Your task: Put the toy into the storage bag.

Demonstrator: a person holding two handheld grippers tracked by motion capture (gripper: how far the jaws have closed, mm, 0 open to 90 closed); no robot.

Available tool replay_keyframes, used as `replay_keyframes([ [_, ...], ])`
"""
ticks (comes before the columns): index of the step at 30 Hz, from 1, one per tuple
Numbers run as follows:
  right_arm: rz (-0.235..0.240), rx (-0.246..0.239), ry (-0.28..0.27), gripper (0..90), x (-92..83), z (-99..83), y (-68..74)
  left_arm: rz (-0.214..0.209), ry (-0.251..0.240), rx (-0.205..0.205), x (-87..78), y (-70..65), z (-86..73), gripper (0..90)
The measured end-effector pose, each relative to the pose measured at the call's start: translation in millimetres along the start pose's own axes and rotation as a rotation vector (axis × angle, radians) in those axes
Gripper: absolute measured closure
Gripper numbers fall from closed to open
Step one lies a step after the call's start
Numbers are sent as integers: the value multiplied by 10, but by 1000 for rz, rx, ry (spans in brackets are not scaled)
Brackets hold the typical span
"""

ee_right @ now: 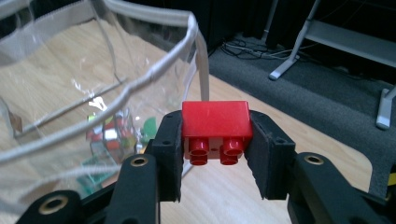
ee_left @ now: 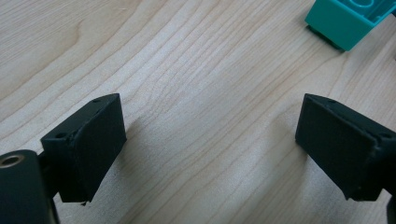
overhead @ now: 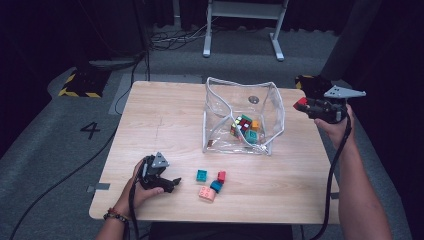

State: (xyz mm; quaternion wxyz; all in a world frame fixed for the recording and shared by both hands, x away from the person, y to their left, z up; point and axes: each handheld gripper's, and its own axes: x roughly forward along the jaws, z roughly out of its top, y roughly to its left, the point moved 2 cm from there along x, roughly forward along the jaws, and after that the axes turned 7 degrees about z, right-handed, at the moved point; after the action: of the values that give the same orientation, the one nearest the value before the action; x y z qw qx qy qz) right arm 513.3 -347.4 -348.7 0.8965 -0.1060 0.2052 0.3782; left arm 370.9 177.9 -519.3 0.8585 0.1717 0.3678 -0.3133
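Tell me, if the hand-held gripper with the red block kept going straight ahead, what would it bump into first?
Most likely the clear bag's white-edged rim, which stands just ahead of the right hand-held gripper and its red block; depth is hard to judge.

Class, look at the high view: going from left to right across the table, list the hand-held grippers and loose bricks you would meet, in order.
Left hand-held gripper → teal brick → pink brick → clear bag → right hand-held gripper holding a red brick.

clear pouch [overhead: 243, 116] open-topped, bare table [overhead: 160, 120] left, bricks [overhead: 212, 184] front
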Motion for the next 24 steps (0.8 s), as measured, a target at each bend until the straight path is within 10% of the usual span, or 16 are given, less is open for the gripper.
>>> replay_keyframes([
  [24,104,-119,-33,591,108,684,400,2,-1,4,-1,3,1,86],
])
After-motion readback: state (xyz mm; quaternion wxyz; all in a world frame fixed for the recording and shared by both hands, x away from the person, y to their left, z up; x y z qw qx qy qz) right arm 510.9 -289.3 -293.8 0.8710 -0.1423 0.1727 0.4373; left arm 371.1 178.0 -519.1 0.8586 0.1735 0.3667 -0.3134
